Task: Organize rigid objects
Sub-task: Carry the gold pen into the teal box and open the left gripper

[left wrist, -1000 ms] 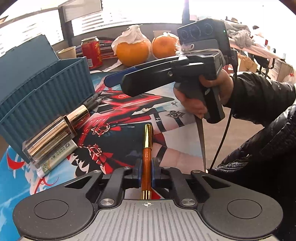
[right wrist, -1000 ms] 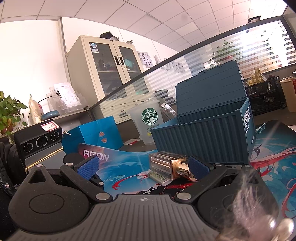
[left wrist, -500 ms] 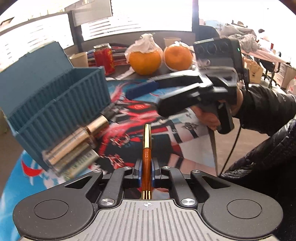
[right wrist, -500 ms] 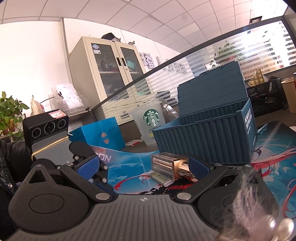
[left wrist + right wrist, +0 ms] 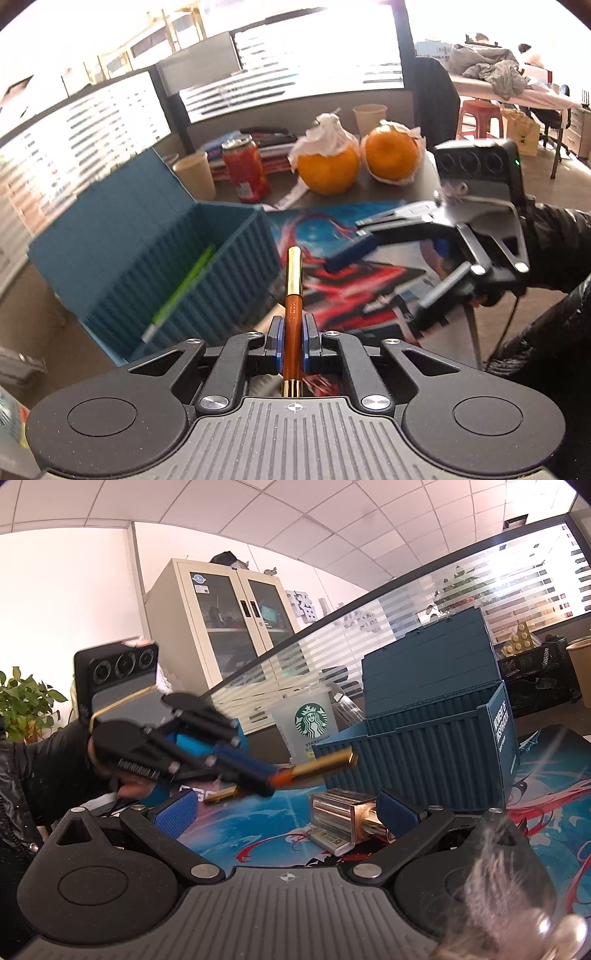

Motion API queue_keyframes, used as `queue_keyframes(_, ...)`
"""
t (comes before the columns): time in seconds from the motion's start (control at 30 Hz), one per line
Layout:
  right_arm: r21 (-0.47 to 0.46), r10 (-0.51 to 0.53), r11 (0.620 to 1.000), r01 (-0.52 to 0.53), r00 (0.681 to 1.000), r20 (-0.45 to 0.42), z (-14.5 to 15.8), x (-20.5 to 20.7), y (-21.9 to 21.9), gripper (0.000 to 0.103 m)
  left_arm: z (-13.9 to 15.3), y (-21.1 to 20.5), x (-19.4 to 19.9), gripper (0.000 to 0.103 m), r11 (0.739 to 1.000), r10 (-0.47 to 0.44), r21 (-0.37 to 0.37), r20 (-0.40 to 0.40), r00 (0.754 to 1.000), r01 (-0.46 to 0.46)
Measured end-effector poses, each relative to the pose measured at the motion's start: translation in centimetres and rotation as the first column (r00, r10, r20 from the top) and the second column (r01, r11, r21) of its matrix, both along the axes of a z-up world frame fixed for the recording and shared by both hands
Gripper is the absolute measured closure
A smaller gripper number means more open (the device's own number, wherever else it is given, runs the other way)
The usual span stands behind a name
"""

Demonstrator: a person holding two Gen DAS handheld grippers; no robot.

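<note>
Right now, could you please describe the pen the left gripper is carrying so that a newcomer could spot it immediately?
Start at the open blue container-style box on the printed desk mat. Just beside its near corner, lifted above the mat, the left gripper is shut on a slim pen. Its orange barrel with shiny gold ends sets it apart from the green pen lying inside the box.

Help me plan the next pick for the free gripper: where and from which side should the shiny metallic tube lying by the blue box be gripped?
Grip the metallic tube across its broad flat-sided silver body, not the narrower copper end. It lies flat on the mat, so come from above with the right hand-held gripper, whose jaws stand open; the blue box probably blocks the far side.
</note>
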State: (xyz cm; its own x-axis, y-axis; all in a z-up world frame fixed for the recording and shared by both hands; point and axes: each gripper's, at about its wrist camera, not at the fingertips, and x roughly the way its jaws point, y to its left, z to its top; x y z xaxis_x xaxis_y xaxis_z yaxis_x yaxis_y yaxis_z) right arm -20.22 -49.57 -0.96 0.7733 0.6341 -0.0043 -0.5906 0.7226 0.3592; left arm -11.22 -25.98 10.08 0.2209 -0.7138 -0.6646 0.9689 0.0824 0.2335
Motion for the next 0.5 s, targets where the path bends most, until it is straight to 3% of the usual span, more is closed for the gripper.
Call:
queue_keyframes(0.23, 0.009, 0.008, 1.0, -0.008, 1.0, 0.017, 0.0, -0.3, -0.1, 0.0, 2.0, -1.8, 2.5, 0.095, 1.0, -0.004, -0.023, 0.053, 0.999, 0.005)
queue_keyframes(0.5, 0.022, 0.02, 1.0, -0.021, 0.999, 0.037, -0.1, -0.6, -0.4, 0.0, 2.9, -4.4, 6.1, 0.095, 1.0, -0.002, -0.016, 0.052, 0.999, 0.003)
